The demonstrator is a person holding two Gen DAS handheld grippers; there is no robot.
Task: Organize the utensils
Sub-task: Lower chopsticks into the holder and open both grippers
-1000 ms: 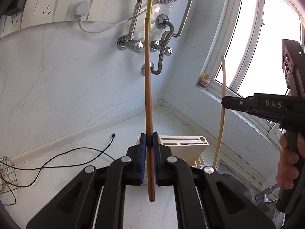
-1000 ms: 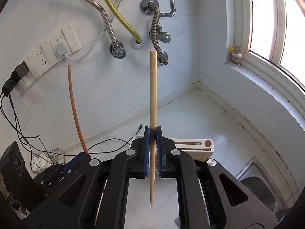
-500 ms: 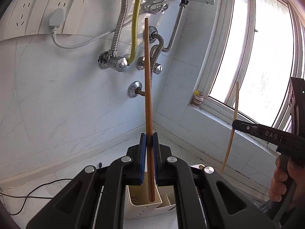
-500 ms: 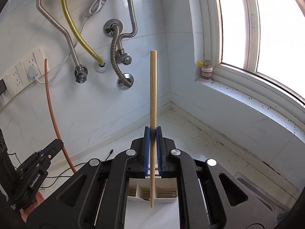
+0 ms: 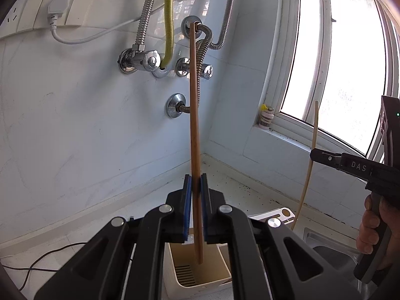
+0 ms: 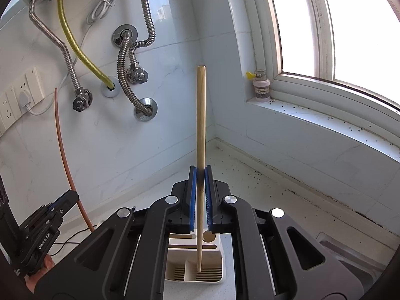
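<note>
A white tiled corner with metal hoses (image 6: 125,70) on the wall and a bright window (image 6: 337,25) on the right stands behind a pale tabletop (image 6: 262,187). On it sits a cream utensil holder (image 6: 195,265) with open compartments and slots on top.

The left gripper (image 5: 196,200) has its fingers clenched on a reddish-brown chopstick (image 5: 193,125), held upright, with the lower tip above a compartment of the holder (image 5: 200,270). The right gripper (image 6: 200,195) has its fingers clenched on a pale wooden chopstick (image 6: 200,125), also upright, and its tip hangs over the holder's right compartment. In the left camera the right gripper (image 5: 315,155) appears at the side, with a hand (image 5: 372,227) on its handle.

The step in hand seems to be the lowering of both chopsticks into the holder. To do it well, I think each stick should stay vertical, with the tip inside the walls of the compartment before the fingers let go. If it is released too high, the stick may bounce or tip over the rim. The two grippers are near, so they should go down without crossing.
</note>
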